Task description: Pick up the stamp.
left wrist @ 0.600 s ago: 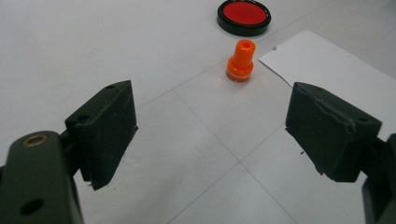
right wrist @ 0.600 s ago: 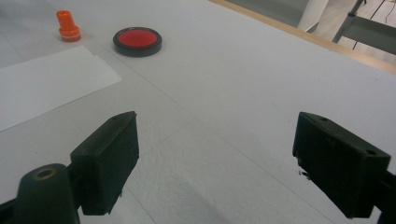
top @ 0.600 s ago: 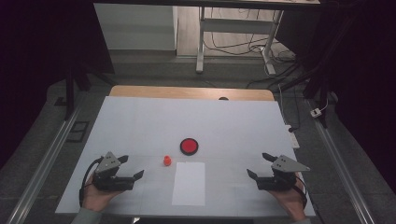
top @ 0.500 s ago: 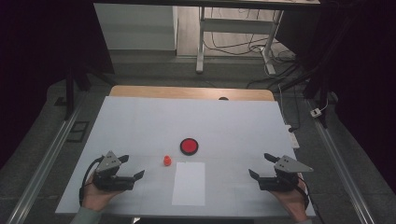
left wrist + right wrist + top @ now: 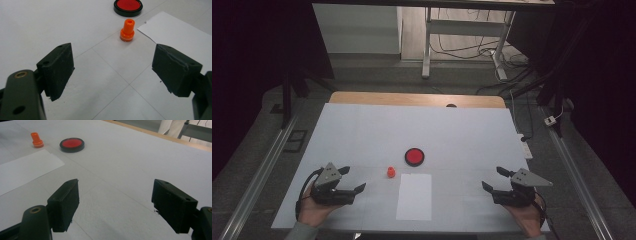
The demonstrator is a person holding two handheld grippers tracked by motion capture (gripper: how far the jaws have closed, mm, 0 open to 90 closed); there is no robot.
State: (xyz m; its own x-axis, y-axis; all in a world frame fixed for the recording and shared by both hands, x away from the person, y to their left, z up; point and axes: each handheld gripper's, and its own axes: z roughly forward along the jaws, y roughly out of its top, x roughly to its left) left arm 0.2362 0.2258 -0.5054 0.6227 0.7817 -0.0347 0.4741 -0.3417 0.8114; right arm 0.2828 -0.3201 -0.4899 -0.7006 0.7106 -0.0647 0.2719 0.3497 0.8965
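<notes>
A small orange stamp stands upright on the white table cover, just left of a white sheet of paper. Behind it lies a round red ink pad in a black case. My left gripper rests open at the front left, its jaws pointing toward the stamp with nothing between them. At the front right my right gripper is open and empty, jaws pointing left across the table.
The white cover ends in a wooden strip at the far edge. Metal rails run along both sides. A desk frame and cables lie on the floor beyond the table.
Both grippers have held their places; the right one has shifted very slightly. Nothing on the table has moved.
</notes>
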